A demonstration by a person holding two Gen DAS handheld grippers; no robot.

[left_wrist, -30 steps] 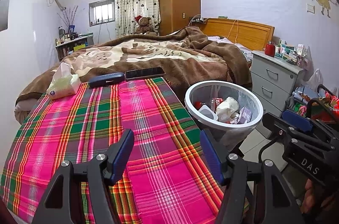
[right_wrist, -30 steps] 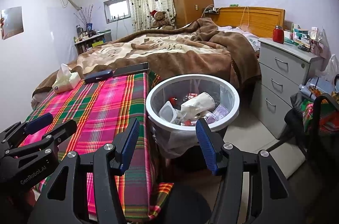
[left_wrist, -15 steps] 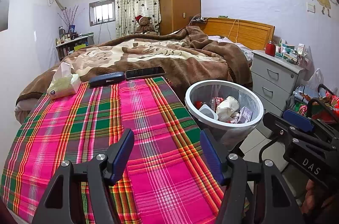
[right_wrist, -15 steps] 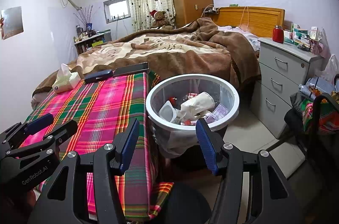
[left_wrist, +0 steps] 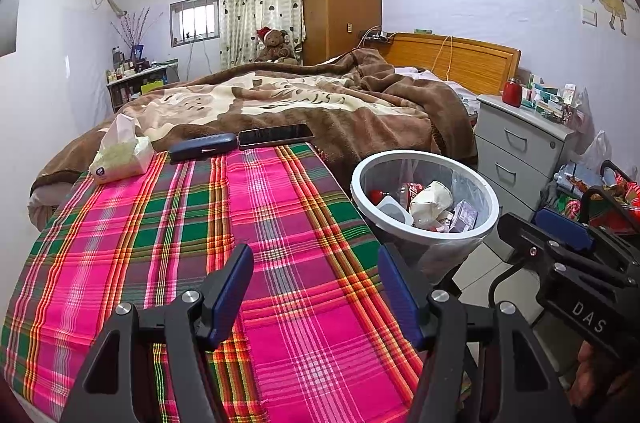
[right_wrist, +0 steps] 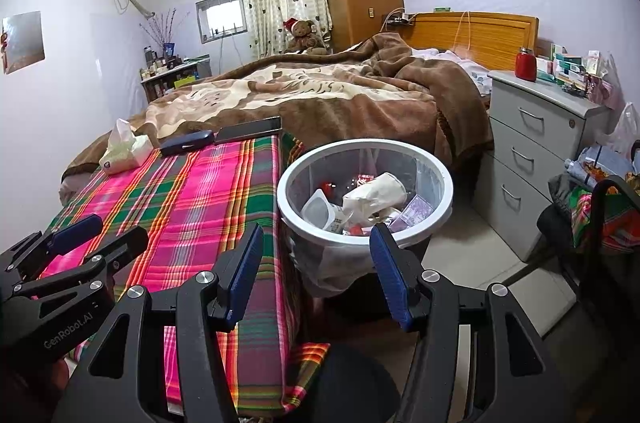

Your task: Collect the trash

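White bin (right_wrist: 400,239) right of the plaid cloth (left_wrist: 160,223), trash inside.
I see both grippers, left (left_wrist: 316,287) and right (right_wrist: 316,263), parted and empty.

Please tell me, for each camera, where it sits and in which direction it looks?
Left wrist: on the left gripper, over the plaid cloth, looking along the bed; its open fingers and the right gripper show.
Right wrist: on the right gripper, at the cloth's edge, facing the bin; its open fingers and the left gripper show.
Shared: bin, cloth, bed, phone, tissue pack.
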